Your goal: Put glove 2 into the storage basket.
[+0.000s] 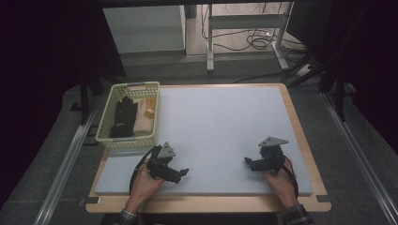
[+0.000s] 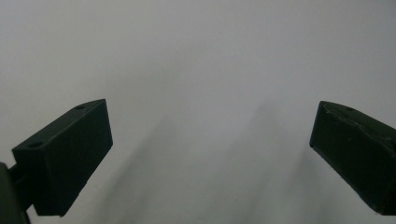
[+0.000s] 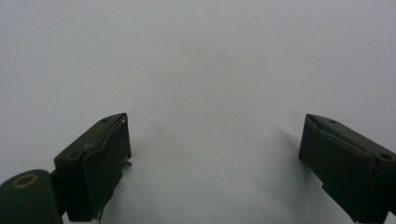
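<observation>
**Two open grippers resting low on a grey mat**

In the high view, the left gripper [image 1: 182, 173] sits lower left of centre and the right gripper [image 1: 249, 162] lower right, well apart. Both have their jaws spread, holding nothing. A yellow basket [image 1: 105, 124] with a black glove [image 1: 123, 118] stands at centre left on the grey mat [image 1: 220, 122].

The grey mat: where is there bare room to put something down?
The grey mat is bare between the basket at its left edge and its right edge, down to the left gripper and right gripper. The basket, with gloves, is crowded.
</observation>
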### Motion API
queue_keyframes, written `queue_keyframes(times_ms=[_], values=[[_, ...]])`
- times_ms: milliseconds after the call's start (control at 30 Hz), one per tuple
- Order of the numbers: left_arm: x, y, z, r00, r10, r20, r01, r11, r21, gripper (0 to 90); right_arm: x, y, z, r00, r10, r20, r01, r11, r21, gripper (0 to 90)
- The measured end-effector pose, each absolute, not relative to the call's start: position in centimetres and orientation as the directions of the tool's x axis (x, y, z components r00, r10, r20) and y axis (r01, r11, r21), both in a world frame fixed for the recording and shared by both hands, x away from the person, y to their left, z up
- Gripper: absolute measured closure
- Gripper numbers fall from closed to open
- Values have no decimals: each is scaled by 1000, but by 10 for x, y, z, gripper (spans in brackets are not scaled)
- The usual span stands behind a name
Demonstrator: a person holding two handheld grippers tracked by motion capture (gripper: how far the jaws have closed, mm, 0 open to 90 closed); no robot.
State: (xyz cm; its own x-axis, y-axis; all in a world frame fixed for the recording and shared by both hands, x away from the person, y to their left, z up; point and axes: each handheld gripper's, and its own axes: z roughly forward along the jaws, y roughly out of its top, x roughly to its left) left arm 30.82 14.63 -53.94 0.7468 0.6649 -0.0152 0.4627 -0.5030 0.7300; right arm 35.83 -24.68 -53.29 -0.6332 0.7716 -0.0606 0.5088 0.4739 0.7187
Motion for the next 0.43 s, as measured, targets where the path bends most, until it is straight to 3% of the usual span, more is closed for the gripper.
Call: queue_keyframes(times_ms=[200, 433], values=[[310, 145, -549, 731, 682, 7, 481, -524, 703, 0, 358, -247, -533, -633, 772, -61, 509, 474, 719, 86], [314, 147, -550, 729, 683, -32, 511, -513, 690, 0, 358, -247, -533, -633, 772, -60, 510, 473, 719, 86]])
